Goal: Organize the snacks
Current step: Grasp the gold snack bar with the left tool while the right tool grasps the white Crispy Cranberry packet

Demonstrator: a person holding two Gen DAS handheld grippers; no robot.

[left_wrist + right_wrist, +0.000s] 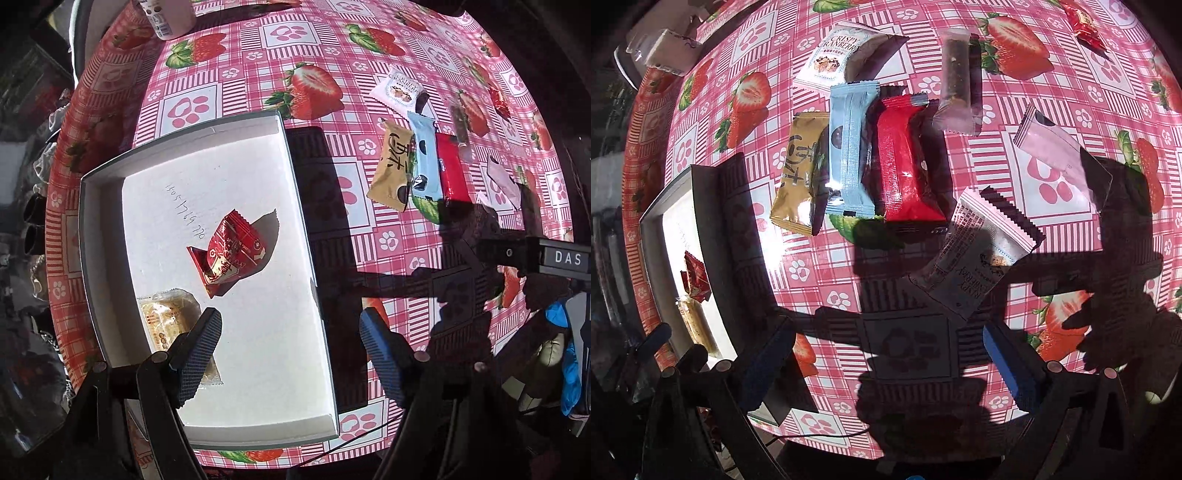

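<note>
A shallow white box [295,206] lies on the strawberry tablecloth [243,62]. In it lie a red crinkled snack packet [231,254] and a clear packet of tan biscuits [166,321]. My left gripper [291,338] hangs open above the box's right half, nothing between its fingers. Right of the box several snacks lie in a group: gold packet [799,177], pale blue packet [849,147], red packet [905,162], white cranberry packet [834,55], clear brown bar [955,81], pink sachet [1052,155], and a white packet [975,258]. My right gripper [886,358] is open, empty, just below that white packet.
A white bottle [168,16] stands at the table's far left corner. A small red candy [1084,20] lies at the far right. A white carton [670,50] sits near the far edge. The table edge and dark clutter run along the left side.
</note>
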